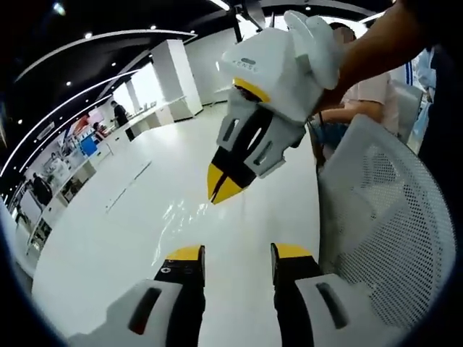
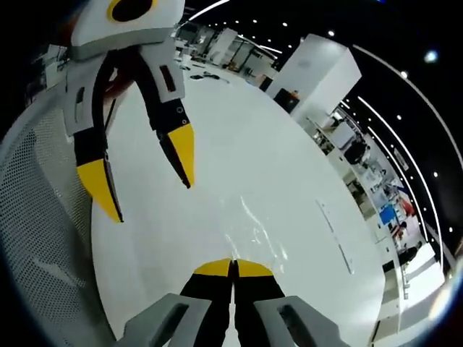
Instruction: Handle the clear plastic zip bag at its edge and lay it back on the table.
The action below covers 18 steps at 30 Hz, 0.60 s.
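My right gripper (image 2: 233,269) is pinched on the edge of the clear zip bag (image 2: 253,231), lifting it just above the white table (image 2: 304,181). My left gripper (image 1: 239,262) waits with jaws wide apart, ready to steady it.

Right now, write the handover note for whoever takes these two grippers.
Left gripper: open, holding nothing, above the white table.
Right gripper: shut, tips at the near edge of the clear zip bag; an actual pinch on the film is not certain.
Bag: on the table, just ahead of those tips.
Left: probably check that it lies fully down, then release.
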### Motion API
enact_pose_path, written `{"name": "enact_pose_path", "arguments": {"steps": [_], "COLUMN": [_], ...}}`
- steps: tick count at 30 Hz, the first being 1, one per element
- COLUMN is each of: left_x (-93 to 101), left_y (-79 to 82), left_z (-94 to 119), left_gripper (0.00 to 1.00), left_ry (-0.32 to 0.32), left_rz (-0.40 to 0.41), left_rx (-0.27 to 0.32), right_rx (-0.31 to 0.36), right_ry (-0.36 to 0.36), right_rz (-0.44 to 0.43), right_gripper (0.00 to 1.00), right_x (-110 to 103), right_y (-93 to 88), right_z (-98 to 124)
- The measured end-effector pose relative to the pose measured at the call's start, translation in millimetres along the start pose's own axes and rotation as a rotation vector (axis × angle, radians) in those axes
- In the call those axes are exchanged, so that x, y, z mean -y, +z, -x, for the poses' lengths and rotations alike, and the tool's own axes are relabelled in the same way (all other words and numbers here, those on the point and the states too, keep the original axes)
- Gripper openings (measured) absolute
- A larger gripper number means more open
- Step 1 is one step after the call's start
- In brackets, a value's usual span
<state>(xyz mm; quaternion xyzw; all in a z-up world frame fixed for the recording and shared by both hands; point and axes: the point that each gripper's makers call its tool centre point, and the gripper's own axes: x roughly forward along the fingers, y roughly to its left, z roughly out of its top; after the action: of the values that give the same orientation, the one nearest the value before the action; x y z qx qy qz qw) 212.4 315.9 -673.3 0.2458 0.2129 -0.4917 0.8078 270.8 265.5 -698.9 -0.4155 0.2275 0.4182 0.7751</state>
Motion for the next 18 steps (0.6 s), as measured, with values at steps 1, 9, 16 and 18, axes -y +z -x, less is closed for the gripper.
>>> {"name": "enact_pose_path", "arguments": {"steps": [1,9,16,18], "left_x": [-1.0,-3.3,1.0,2.1], "left_y": [-1.9,-16.5,-20.4,-20.2], "left_z": [1,9,14,14], "left_gripper": [0.34,0.33,0.33,0.32], "left_ry": [0.004,0.04,0.055,0.06], "left_rz": [0.007,0.053,0.082,0.083], "left_rx": [-0.001,-0.012,-0.02,-0.021], "right_rx": [0.002,-0.013,-0.026,-0.024], "right_ry": [-0.004,-0.032,-0.057,-0.059], "right_rz": [0.009,0.016,0.012,0.028], "right_gripper": [0.0,0.0,0.0,0.0], "right_x": [1,12,17,18], "right_y": [-0.2,-5.9,-12.1,-15.0], "right_z": [-2,-8,-11,-13]}}
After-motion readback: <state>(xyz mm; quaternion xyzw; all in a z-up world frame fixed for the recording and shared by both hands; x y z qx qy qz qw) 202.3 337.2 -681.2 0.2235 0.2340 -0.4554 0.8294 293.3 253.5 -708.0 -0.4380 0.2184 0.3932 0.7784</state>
